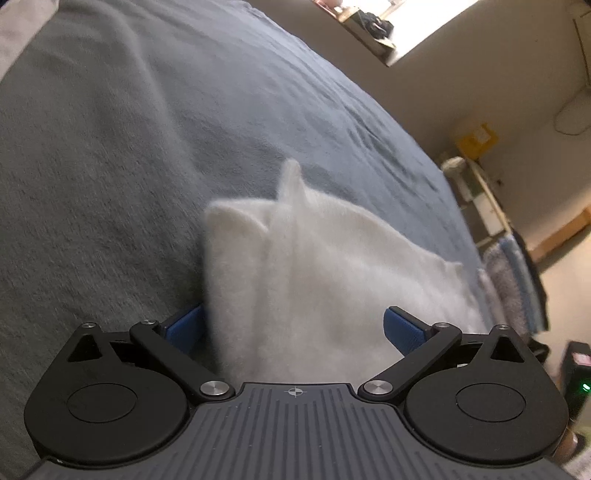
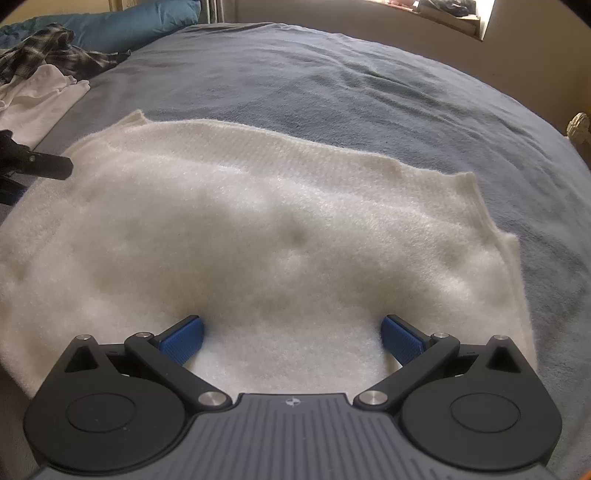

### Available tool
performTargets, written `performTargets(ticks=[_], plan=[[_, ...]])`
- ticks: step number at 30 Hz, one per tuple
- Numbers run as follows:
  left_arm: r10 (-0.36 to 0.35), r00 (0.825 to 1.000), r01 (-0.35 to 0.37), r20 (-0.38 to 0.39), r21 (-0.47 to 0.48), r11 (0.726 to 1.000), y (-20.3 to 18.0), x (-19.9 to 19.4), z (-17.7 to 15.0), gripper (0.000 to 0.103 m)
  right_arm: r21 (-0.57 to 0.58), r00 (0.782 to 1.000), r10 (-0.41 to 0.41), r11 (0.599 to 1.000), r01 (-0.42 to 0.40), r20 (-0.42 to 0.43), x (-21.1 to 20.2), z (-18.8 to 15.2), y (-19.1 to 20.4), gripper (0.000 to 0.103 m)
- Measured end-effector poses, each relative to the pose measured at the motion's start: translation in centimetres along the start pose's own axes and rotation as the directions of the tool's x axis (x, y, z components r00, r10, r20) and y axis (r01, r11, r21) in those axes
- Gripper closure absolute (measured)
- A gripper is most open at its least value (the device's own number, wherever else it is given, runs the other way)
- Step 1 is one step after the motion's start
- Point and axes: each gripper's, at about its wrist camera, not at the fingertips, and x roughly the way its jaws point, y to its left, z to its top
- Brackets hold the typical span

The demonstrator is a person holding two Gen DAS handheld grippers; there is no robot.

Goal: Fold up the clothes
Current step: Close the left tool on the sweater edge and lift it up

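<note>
Right now the white fuzzy garment (image 2: 280, 229) is lying spread on the bed (image 2: 332, 74), which is wearing a blue-grey blanket. Over it the right gripper (image 2: 291, 338) is hovering low with its blue-padded fingers (image 2: 183, 341) standing wide apart, closing on nothing; the cloth is filling the gap between them, and whether the pads are actually touching it is hard to say from this angle.

At the far left edge of the right wrist view, a dark part of the left gripper (image 2: 40, 164) is reaching in at the garment's left side. From the left wrist view, the left gripper (image 1: 293, 328) is also showing its fingers (image 1: 402, 332) spread wide, with a raised, blurred fold of the same white cloth (image 1: 295, 277) standing up between them and a small peak poking up at its far end.

Near the head of the bed a teal pillow (image 2: 122, 26) is lying, and beside it a plaid shirt (image 2: 48, 51) and a white shirt (image 2: 37, 99) are sitting crumpled.
</note>
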Motion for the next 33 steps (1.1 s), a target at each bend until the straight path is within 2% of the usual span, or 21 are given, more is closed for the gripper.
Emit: performTargets(ticks=[4, 8, 10, 12, 15, 18, 21, 25, 30, 33], plan=[[-0.05, 0.998, 0.051, -0.048, 0.008, 0.999, -0.5, -1.1, -1.7, 0.002, 0.003, 1.0, -0.001, 1.0, 0.001, 0.003, 0.1, 0.0, 0.0, 0.0], [-0.043, 0.997, 0.044, -0.063, 0.03, 0.999, -1.3, -1.5, -3.5, 0.006, 0.009, 1.0, -0.001, 1.0, 0.0, 0.013, 0.1, -0.1, -0.1, 0.0], [-0.005, 0.998, 0.007, -0.055, 0.027, 1.0, -1.7, -1.6, -3.8, 0.018, 0.009, 1.0, 0.001, 1.0, -0.001, 0.017, 0.0, -0.1, -0.1, 0.0], [0.05, 0.998, -0.049, -0.04, 0.014, 0.999, -1.9, -1.6, -3.8, 0.043, 0.008, 1.0, 0.002, 1.0, -0.002, 0.018, 0.0, -0.2, -0.1, 0.0], [0.102, 0.994, -0.103, -0.033, -0.007, 0.995, -2.1, -2.3, -3.6, 0.062, 0.005, 1.0, 0.004, 1.0, -0.004, 0.011, 0.0, 0.0, -0.1, 0.0], [0.113, 0.993, -0.114, -0.035, -0.012, 0.993, -2.7, -2.9, -3.2, 0.074, 0.001, 1.0, 0.005, 1.0, -0.005, 0.005, 0.0, 0.1, -0.1, 0.0], [0.09, 0.996, -0.09, -0.015, 0.024, 0.996, -4.8, -4.0, -2.3, 0.077, -0.006, 1.0, 0.007, 1.0, -0.007, 0.003, 0.0, 0.1, -0.1, 0.0], [-0.004, 1.0, 0.003, 0.016, 0.061, 0.998, -8.6, -5.4, -1.0, 0.078, -0.024, 1.0, 0.015, 1.0, -0.015, 0.005, 0.1, 0.2, -0.1, 0.0], [-0.122, 0.993, 0.121, 0.004, 0.131, 0.984, -14.0, -4.8, 0.5, 0.078, -0.049, 0.999, 0.03, 0.998, -0.029, 0.017, 0.2, 0.2, -0.2, 0.0], [-0.143, 0.99, 0.144, -0.016, 0.172, 0.974, -16.4, -3.1, 0.6, 0.079, -0.062, 0.998, 0.041, 0.997, -0.039, 0.037, 0.2, -0.1, -0.4, 0.0]])
